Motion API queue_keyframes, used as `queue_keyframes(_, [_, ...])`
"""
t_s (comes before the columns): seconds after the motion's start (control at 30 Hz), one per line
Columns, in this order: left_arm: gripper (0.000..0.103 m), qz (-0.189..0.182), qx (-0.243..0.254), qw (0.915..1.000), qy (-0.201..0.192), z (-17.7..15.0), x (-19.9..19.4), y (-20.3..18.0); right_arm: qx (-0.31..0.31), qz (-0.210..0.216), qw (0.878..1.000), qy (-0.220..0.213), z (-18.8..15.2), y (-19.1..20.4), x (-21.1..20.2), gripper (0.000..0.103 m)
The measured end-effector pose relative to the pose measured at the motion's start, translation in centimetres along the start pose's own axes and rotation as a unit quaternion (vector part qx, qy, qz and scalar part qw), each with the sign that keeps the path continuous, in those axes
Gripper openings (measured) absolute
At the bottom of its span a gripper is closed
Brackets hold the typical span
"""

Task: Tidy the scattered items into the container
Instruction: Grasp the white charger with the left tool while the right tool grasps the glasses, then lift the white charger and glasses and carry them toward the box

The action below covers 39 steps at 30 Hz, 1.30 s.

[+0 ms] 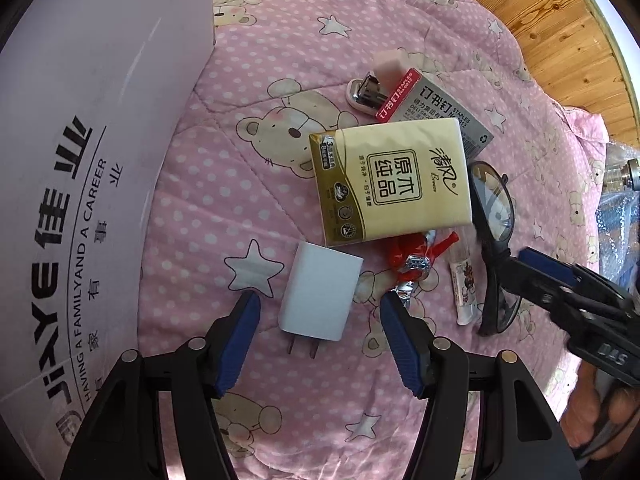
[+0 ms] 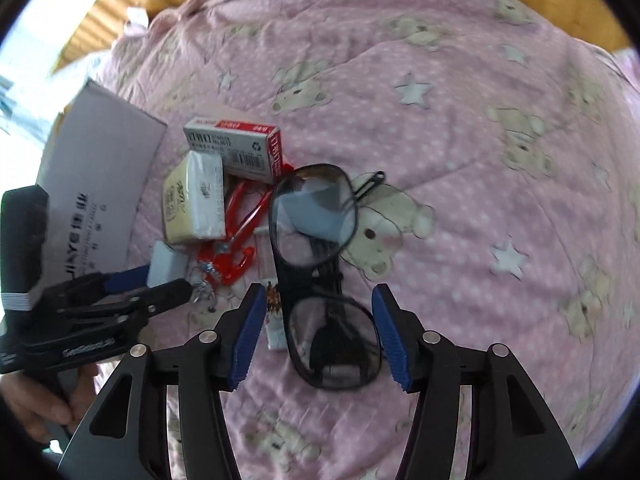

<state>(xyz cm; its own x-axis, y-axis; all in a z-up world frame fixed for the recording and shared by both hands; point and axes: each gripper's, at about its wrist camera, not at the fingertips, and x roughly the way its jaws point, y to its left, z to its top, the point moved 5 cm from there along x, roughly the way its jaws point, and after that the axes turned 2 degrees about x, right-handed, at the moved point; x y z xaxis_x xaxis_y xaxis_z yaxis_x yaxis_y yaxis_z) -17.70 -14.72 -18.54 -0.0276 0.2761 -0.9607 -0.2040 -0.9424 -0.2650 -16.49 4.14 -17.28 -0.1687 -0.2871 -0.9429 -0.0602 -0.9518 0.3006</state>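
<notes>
Pink quilted bedding (image 1: 240, 184) printed with bears and stars carries the whole scatter, with wooden boards beyond its far edge. On it, the left gripper (image 1: 320, 304) is spread wide with the white charger plug (image 1: 320, 292) lying between its blue pads, prongs pointing back toward the wrist — neither pad touches the plug yet, by the look of it. To take it cleanly the jaws should come down level so the pads meet the two broad flat sides squarely, low enough not to skid off the smooth shell but clear of the soft quilt, which would bunch up in the pinch. The right gripper (image 2: 320, 308) is likewise spread, straddling the nearer lens of the black glasses (image 2: 316, 264); closing gently on the frame rim rather than the lens seems wiser, since the folded temples could spring or twist. Outward from the plug lie the red-wrapped candy (image 1: 416, 256) and a small white tube (image 1: 464, 292), then the yellow tissue pack (image 1: 392, 180), with the staple box (image 1: 436, 108) and a small stapler (image 1: 368, 94) behind it. The container — a white printed cardboard box (image 1: 80, 160) — stands at the left, close beside the left gripper, so the carry is short.
</notes>
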Motion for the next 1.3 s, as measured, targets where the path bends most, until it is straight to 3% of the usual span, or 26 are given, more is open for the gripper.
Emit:
queue_keyframes(0.17, [0.069,0.000,-0.002,1.0000,-0.004,0.0,0.0,0.0,-0.009,-0.013,1.000,0.011,0.3,0.0,1.7,0.058])
queue_keyframes(0.3, [0.069,0.000,0.003,1.0000,-0.005,0.0,-0.2,0.0,0.009,-0.011,1.000,0.010,0.6,-0.4,1.5,0.048])
queue_keyframes(0.37, [0.053,0.009,0.009,0.9999,-0.009,-0.1,-0.4,0.1,0.016,-0.012,1.000,0.010,0.7,-0.7,1.3,0.039])
queue_keyframes(0.4, [0.035,0.009,0.013,0.9998,-0.012,-0.1,-0.6,0.2,0.023,-0.008,1.000,0.010,0.7,-0.8,1.2,0.039])
queue_keyframes(0.47, [0.034,-0.010,0.008,0.9999,-0.009,-0.1,-0.9,0.5,0.038,-0.002,0.999,0.006,0.4,-1.2,0.6,0.039])
queue_keyframes(0.9, [0.034,-0.011,0.020,0.9996,-0.015,-0.9,-2.9,-0.8,0.070,0.014,0.997,-0.009,-0.3,-0.3,-1.4,0.039])
queue_keyframes(1.3, [0.034,-0.021,0.041,0.9984,-0.033,-0.6,-3.9,-3.6,0.095,0.022,0.995,-0.021,-3.1,-0.3,-4.0,0.039])
